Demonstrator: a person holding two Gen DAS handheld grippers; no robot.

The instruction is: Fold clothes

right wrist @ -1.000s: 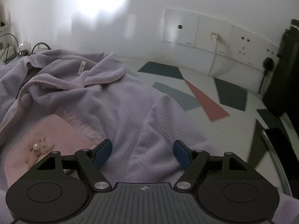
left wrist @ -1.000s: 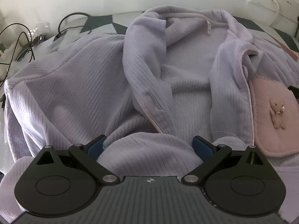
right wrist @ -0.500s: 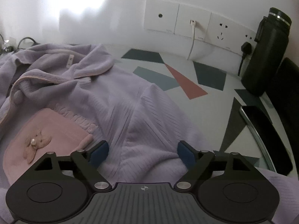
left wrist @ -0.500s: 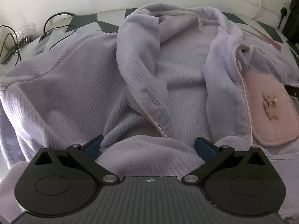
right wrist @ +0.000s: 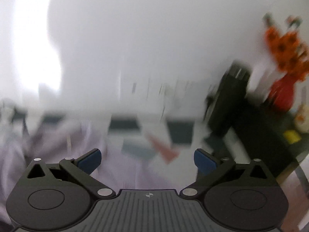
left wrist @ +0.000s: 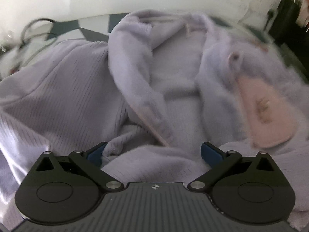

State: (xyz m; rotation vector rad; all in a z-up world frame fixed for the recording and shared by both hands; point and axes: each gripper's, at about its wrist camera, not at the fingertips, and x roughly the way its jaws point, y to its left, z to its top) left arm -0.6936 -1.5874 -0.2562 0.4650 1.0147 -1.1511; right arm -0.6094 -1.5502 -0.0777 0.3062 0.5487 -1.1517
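lilac fleece jacket point(left wrist: 81, 89), rumpled

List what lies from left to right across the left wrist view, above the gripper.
Black cables at the far left → ribbed lilac sleeve panel → turned-back front placket → inner back of the garment → pink pocket patch → dark bottle at the far right, blurred.

A home room, by the look: a lilac robe point(left wrist: 81, 89) on a patterned bench point(right wrist: 162, 150), white wall point(right wrist: 135, 38), cables point(left wrist: 36, 31), orange flowers point(right wrist: 285, 46).
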